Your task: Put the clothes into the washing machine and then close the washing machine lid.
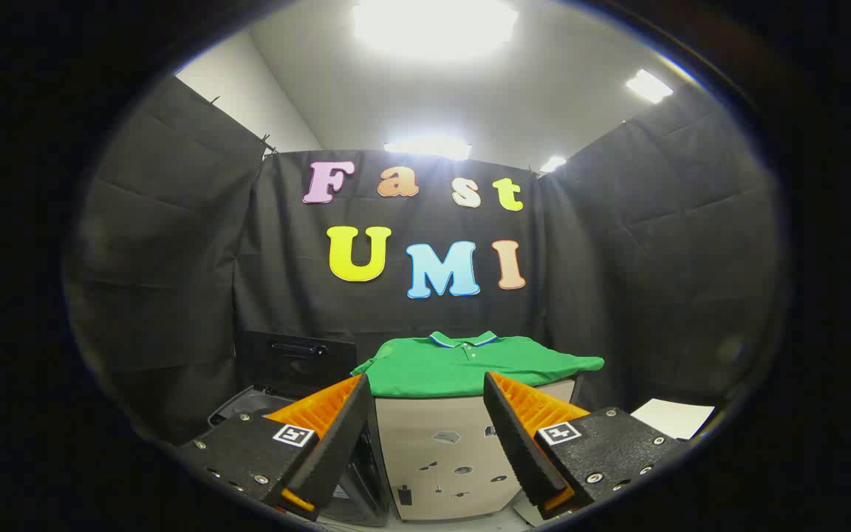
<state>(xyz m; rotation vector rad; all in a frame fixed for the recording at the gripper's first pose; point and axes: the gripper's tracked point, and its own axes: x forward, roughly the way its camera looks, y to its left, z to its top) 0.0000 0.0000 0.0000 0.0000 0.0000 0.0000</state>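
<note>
A green polo shirt point(462, 363) lies spread flat on top of a beige cabinet point(448, 451), just beyond my fingers. To the left of the cabinet stands a dark washing machine point(263, 403) with its black lid point(296, 362) raised upright; its opening is partly hidden behind my left finger. My gripper point(425, 395) is open, its fingers wide apart with nothing between them. It hovers in front of the cabinet, short of the shirt.
Black cloth walls close the booth at the back and on both sides. A white sheet of paper point(673, 417) lies to the right of the cabinet, behind my right finger. Several small stickers mark the cabinet's front.
</note>
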